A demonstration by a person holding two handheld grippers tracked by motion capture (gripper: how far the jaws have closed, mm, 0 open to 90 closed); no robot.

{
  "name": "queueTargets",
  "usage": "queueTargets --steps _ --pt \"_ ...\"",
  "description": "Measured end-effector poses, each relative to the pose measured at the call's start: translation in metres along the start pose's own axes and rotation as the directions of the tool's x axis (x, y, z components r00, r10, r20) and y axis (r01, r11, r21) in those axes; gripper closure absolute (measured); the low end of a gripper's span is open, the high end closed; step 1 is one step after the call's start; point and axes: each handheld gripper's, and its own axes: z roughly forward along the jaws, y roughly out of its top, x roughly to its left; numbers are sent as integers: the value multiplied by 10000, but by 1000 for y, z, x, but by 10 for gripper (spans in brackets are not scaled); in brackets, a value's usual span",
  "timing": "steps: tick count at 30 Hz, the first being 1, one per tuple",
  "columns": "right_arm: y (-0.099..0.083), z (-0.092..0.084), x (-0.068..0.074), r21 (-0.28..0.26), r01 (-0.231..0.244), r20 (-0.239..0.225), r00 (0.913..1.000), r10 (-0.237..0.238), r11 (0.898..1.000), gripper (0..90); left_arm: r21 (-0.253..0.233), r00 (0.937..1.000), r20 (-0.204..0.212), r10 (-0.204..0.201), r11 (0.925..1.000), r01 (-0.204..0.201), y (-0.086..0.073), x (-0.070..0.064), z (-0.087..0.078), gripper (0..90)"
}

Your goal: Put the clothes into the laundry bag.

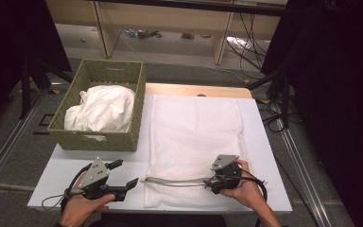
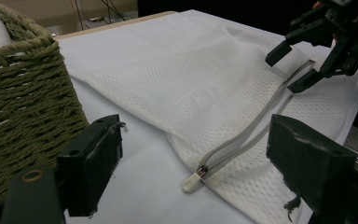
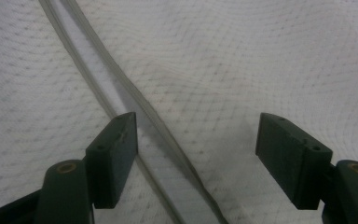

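A white mesh bag (image 1: pixel 194 127) lies flat on the white table (image 1: pixel 66 170). Its grey zipper (image 1: pixel 175 181) runs along the near end, and the two tapes stand slightly apart. The pull tab (image 2: pixel 192 182) sits at the zipper's left end. My right gripper (image 1: pixel 209 182) hovers open over the zipper's right end; in its own view the zipper (image 3: pixel 135 93) passes between the jaws, untouched by the pads (image 3: pixel 116 154). My left gripper (image 1: pixel 126 173) rests open left of the bag, jaws pointing toward the pull tab, with nothing in them. The left gripper view also shows the right gripper (image 2: pixel 286 70).
A woven green basket (image 1: pixel 94 139) with crumpled white cloth (image 1: pixel 101 109) stands at the table's back left, close to the bag's left edge. A wooden strip (image 1: pixel 194 89) lies beyond the bag. Dark stands and cables surround the table on the floor.
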Motion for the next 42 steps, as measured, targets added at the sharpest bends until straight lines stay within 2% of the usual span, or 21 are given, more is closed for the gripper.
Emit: queueTargets --steps 4,7,8,9,10,12,13,14,19,20,21,23,24,26,31,32,34,37,38,41,42 --pt "8 12 -5 506 547 177 9983 -557 9972 337 102 10000 -87 -12 9999 13 0 0 -1 177" --pt "16 17 -11 646 332 564 9977 -368 9974 523 115 9999 -99 19 9999 -18 0 0 -2 178" --pt "17 18 -14 714 524 696 9959 -573 9961 606 119 9999 -105 31 9999 -30 0 0 -2 179" --pt "19 20 -18 654 869 501 9947 -903 9941 666 122 9999 -117 30 9999 -28 1 0 -2 180" --pt "20 20 -18 719 623 715 9952 -675 9955 704 54 9999 -129 -8 10000 9 1 0 -2 180" --pt "22 20 -20 819 479 663 9964 -534 9955 760 233 10000 -53 -3 9997 5 3 2 -3 190" --pt "22 20 -22 795 694 667 9950 -748 9944 786 288 10000 -40 -21 9996 22 4 3 -4 202" --pt "22 19 -24 668 701 717 9946 -748 9953 809 436 9998 -120 144 9990 -139 7 5 -6 211" --pt "25 15 -27 489 612 779 9948 -648 9969 882 369 9983 -541 -218 9990 238 17 14 -11 211" --pt "26 15 -27 464 566 809 9949 -602 9973 888 447 9976 -642 -266 9986 295 20 15 -13 212" --pt "29 13 -29 604 877 933 9913 -931 9943 892 409 9970 -709 -302 9986 332 23 17 -15 212" --pt "31 11 -30 296 551 898 9943 -576 9980 893 351 9964 -816 -208 9991 237 32 23 -20 211" --pt "32 11 -32 201 708 883 9935 -723 9973 893 311 9946 -941 -435 9984 467 36 24 -22 211" --pt "35 7 -34 114 825 1094 9905 -832 9965 893 306 9933 -1084 -394 9986 430 47 33 -25 211" --pt "41 -3 -37 -339 831 1406 9870 -776 9960 893 820 9855 -1676 -263 9958 405 80 70 -27 194" --pt "41 -4 -35 -353 665 1472 9872 -606 9972 893 998 9825 -1850 -215 9942 405 88 82 -26 195" --pt "42 -5 -36 -441 902 1409 9865 -832 9950 893 1204 9704 -2415 -81 9920 383 103 107 -23 195" --pt "44 -7 -35 -478 916 1345 9873 -844 9947 893 1586 9582 -2859 -126 9855 602 121 146 -9 181" --pt "44 -8 -36 -535 1043 1503 9840 -952 9931 893 1839 9580 -2867 -95 9808 648 126 158 -4 169" --pt "45 -10 -37 -635 891 1337 9878 -800 9940 893 1759 9438 -3297 -243 9806 867 143 178 15 166" --pt "45 -11 -37 -686 788 1326 9888 -692 9945 893 1771 9433 -3306 -291 9798 923 147 181 23 164"
